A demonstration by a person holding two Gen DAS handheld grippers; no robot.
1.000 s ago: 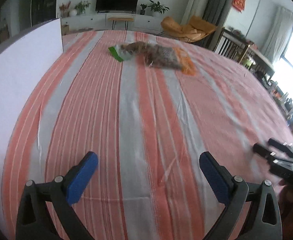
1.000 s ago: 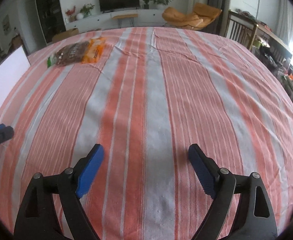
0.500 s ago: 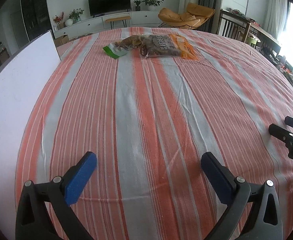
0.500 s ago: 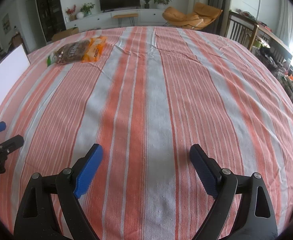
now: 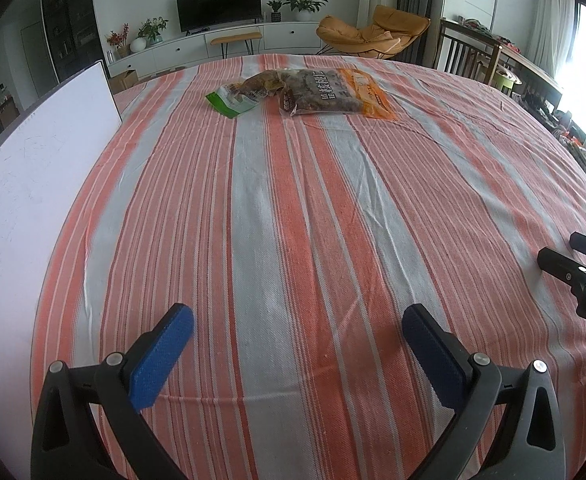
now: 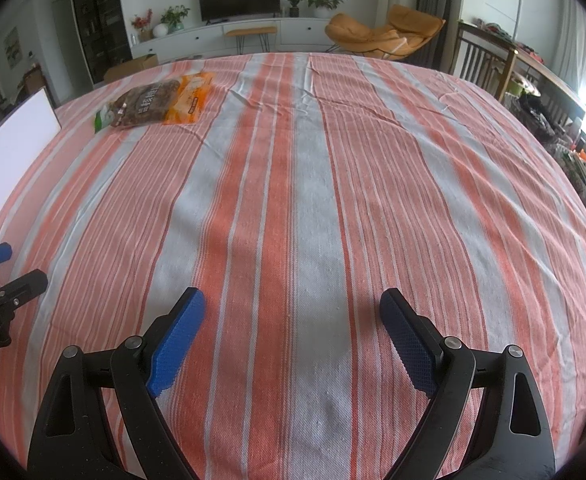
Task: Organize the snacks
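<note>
An orange and clear snack bag lies at the far side of the striped tablecloth. A smaller green and white snack bag lies just left of it, touching it. Both bags also show in the right wrist view: the orange bag at the far left, with the green bag peeking out behind it. My left gripper is open and empty over the near cloth. My right gripper is open and empty, to the right of the left one.
A white board stands along the table's left edge. The right gripper's fingers show at the right edge of the left wrist view. Wooden chairs and cluttered furniture stand beyond the table's right side.
The left wrist view has swung so the snack bags sit more central and sharper. The right gripper has barely moved. Both grippers stay open.
</note>
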